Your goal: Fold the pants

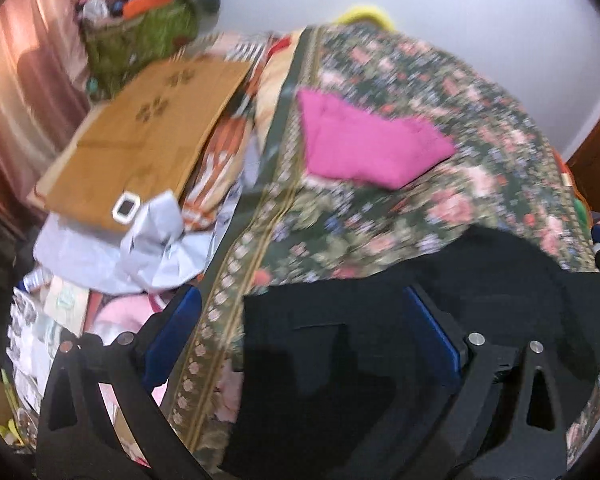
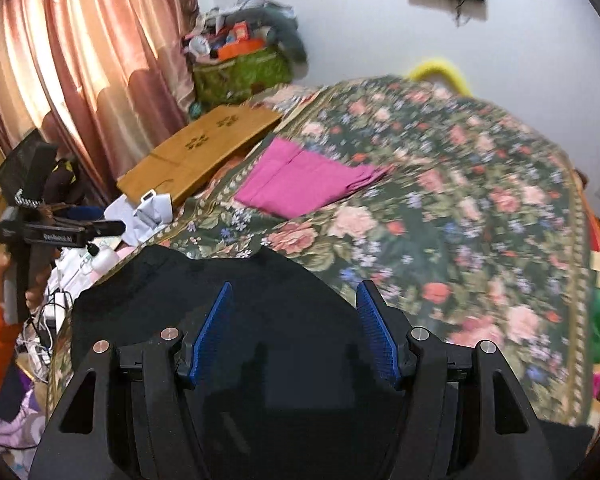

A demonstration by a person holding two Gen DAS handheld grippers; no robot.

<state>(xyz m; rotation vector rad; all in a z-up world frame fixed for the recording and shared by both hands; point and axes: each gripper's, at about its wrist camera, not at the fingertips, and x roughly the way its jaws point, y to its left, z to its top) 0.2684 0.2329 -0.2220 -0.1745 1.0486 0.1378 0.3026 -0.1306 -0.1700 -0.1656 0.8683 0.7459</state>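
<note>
Black pants point(image 1: 440, 280) lie on the near part of a floral bedspread point(image 1: 440, 80). In the left wrist view my left gripper point(image 1: 304, 312) is open above the pants' left edge, with one blue pad beyond the cloth and the other over it. In the right wrist view the pants point(image 2: 220, 276) spread under my right gripper point(image 2: 296, 304), which is open with both blue pads over the dark cloth. Neither gripper holds anything. The left gripper also shows at the far left of the right wrist view point(image 2: 100, 228), held in a hand.
A folded pink garment point(image 1: 364, 140) point(image 2: 300, 180) lies further up the floral bedspread point(image 2: 480, 208). A brown board point(image 1: 140, 140) point(image 2: 196, 152), white cloth point(image 1: 160, 248) and clutter sit to the left. A green bag point(image 2: 244, 68) stands by the pink curtains point(image 2: 80, 60).
</note>
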